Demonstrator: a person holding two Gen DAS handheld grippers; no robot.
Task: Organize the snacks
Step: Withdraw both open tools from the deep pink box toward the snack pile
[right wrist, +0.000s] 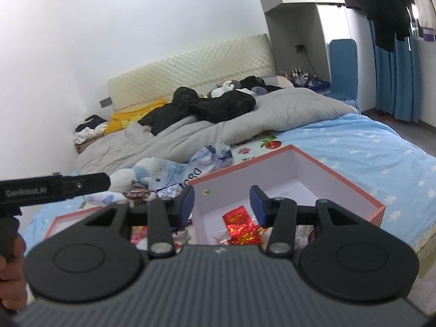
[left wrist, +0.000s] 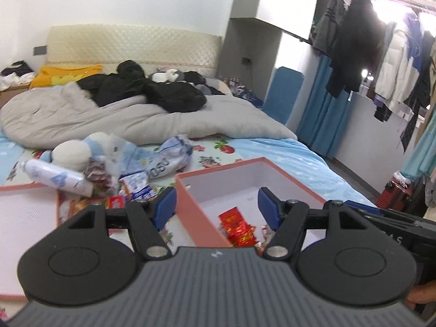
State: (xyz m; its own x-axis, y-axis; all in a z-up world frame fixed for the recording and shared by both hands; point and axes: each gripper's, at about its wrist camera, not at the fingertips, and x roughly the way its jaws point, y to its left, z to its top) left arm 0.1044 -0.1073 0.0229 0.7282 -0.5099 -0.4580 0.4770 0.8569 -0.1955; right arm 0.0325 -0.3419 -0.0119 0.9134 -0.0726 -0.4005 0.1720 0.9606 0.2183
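A pink box (left wrist: 188, 190) with a white inside lies open on the bed; it also shows in the right wrist view (right wrist: 378, 207). Red foil snack packets (left wrist: 237, 226) lie in it, also seen in the right wrist view (right wrist: 241, 227). A pile of loose snack packs (left wrist: 130, 185) and plastic bags (left wrist: 169, 158) lies left of the box, with a plush toy (left wrist: 73, 152). My left gripper (left wrist: 214, 204) is open and empty above the box's left wall. My right gripper (right wrist: 222, 201) is open and empty above the box. The left gripper's body (right wrist: 54, 186) shows at the right view's left edge.
The box lid (left wrist: 24, 218) lies flat at the left. A grey duvet (left wrist: 136, 117) with black clothes (left wrist: 152, 87) fills the far bed. Blue curtains (left wrist: 324, 109) and hanging clothes (left wrist: 354, 46) stand to the right. The bed edge drops off at the right (right wrist: 419, 234).
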